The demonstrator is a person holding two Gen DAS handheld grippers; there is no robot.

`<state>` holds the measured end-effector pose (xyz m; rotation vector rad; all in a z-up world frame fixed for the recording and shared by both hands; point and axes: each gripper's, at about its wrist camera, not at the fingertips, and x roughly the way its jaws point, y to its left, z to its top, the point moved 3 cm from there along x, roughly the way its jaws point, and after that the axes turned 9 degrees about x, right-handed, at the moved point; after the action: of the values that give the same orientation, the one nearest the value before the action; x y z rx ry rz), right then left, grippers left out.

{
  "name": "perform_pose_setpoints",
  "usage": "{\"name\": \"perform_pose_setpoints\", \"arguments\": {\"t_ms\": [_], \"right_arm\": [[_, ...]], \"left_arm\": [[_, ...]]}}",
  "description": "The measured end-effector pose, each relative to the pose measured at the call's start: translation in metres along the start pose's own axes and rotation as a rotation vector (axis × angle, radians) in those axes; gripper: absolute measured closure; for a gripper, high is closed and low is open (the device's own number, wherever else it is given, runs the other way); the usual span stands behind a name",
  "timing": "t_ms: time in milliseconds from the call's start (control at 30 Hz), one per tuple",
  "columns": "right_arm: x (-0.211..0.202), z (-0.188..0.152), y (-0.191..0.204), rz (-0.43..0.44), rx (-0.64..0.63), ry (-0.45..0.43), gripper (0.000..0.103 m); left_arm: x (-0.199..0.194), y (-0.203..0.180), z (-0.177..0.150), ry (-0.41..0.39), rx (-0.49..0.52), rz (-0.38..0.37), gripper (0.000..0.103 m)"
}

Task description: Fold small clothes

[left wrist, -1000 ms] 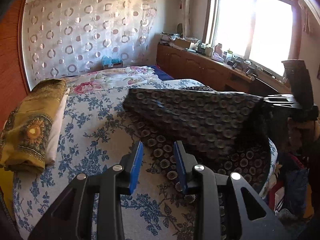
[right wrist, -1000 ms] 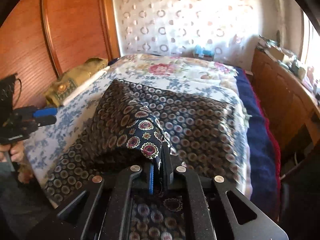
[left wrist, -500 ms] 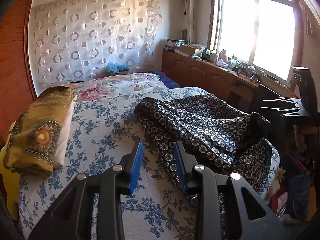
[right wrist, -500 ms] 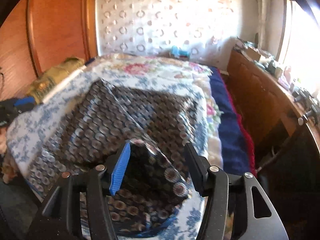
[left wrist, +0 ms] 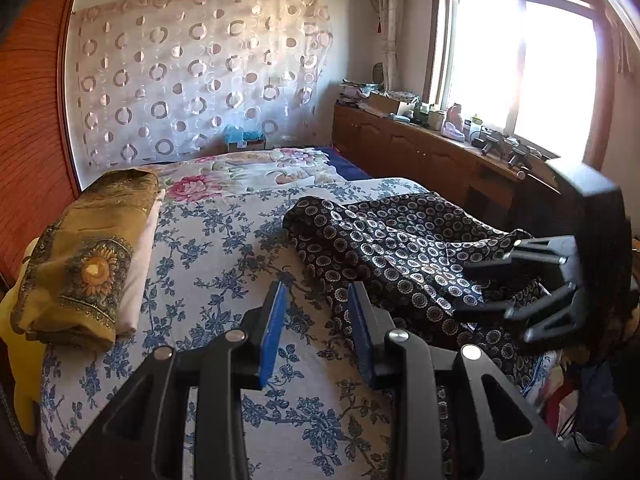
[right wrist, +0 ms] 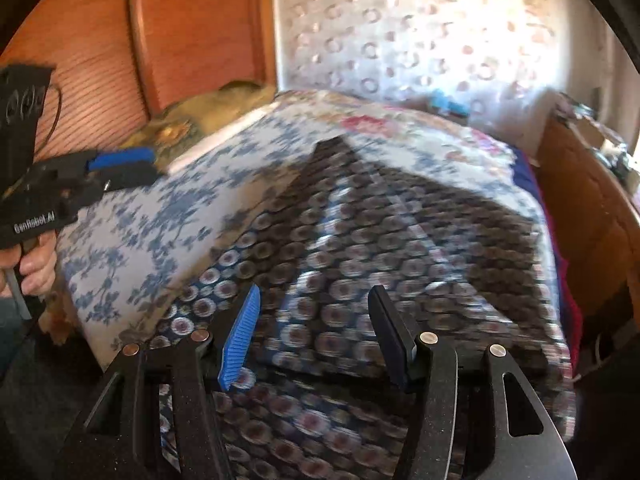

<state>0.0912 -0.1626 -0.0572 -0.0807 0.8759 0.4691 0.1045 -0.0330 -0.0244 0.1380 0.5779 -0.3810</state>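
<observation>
Just let go: right gripper (right wrist: 314, 334), a second ago pinched shut on a raised corner of the dark patterned garment (left wrist: 404, 252), now spread wide with nothing between the pads, and lower and nearer the cloth than before. Garment dropped back onto the bed (left wrist: 208, 264), lying on the right half, near edge spilling over the side, far corner pointing toward the flowered quilt (left wrist: 256, 168). Likely one fold laid down and released; not yet a tidy rectangle, so more folds probably needed.

Left gripper (left wrist: 316, 332) unmoved over the near part of the bed, part open, gripping nothing, blue pads just left of the garment's near-left edge.

Largest first. Bed: blue-on-white floral sheet, soft, lightly rumpled. Garment: thin, limp, navy-black with rows of small pale rings; upper layer rucked into a ridge on the right, seemingly doubled over, though motion blur in the right wrist view hides the fold line. Folded ochre cloth (left wrist: 88, 248) at far left: neat block with a sunflower medallion, stacked on a pale folded piece. Gripper pads: ribbed blue rubber on black rigid fingers.
</observation>
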Motion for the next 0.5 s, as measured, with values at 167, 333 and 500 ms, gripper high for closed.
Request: {"name": "perform_pose_setpoints", "arguments": {"t_ms": [167,333,500], "right_arm": [[0.025,-0.012,0.013,0.007,-0.052,0.084,0.046],[0.041,-0.018,0.006,-0.012,-0.080,0.127,0.100],[0.010,0.011,-0.026,-0.033,-0.054,0.023,0.101]], "left_arm": [[0.011,0.005,0.000,0.012,-0.004,-0.002,0.072],[0.024,0.009,0.004,0.022,-0.003,-0.007,0.072],[0.034,0.013,0.009,0.034,0.008,-0.006,0.072]]}}
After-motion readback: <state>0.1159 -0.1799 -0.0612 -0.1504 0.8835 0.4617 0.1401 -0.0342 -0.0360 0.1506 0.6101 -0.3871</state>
